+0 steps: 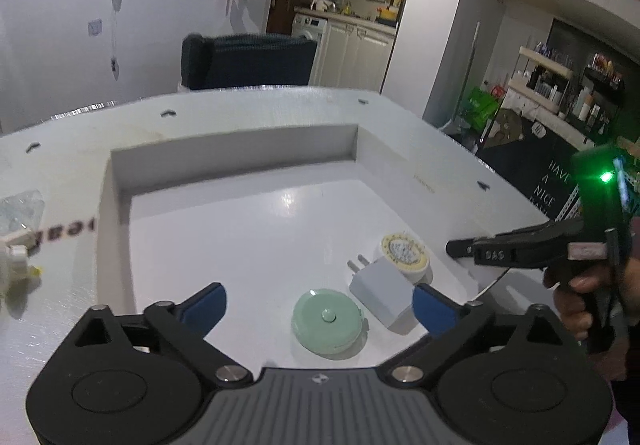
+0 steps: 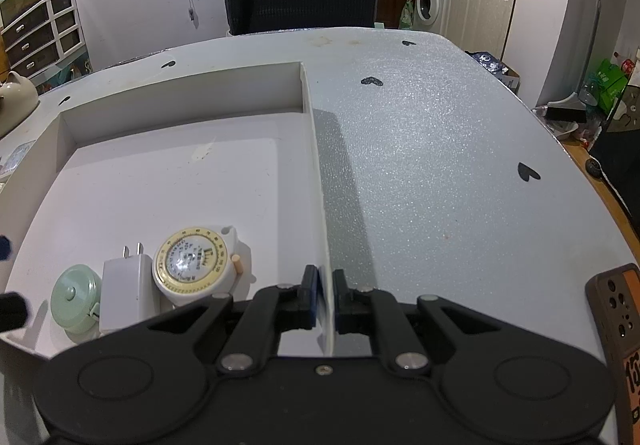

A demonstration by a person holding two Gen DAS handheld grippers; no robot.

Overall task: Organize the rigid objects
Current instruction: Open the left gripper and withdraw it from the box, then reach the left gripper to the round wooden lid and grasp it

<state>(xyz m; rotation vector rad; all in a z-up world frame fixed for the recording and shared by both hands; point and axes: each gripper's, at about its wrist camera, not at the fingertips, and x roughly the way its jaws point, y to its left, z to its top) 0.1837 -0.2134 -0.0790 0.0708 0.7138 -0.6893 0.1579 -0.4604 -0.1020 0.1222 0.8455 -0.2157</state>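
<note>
Gadgets [image 2: 188,265] in tray [image 2: 184,93], seemingly three.

Left tongs [image 1: 320,305] spread wide, right tongs [image 2: 326,295] clamped shut

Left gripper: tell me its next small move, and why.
Probably lift the left gripper back out of the box. Its jaws stand wide open and hold nothing, and the green tape measure lies flat on the box floor beside the white plug, while the right gripper pinches the box's side wall.
</note>
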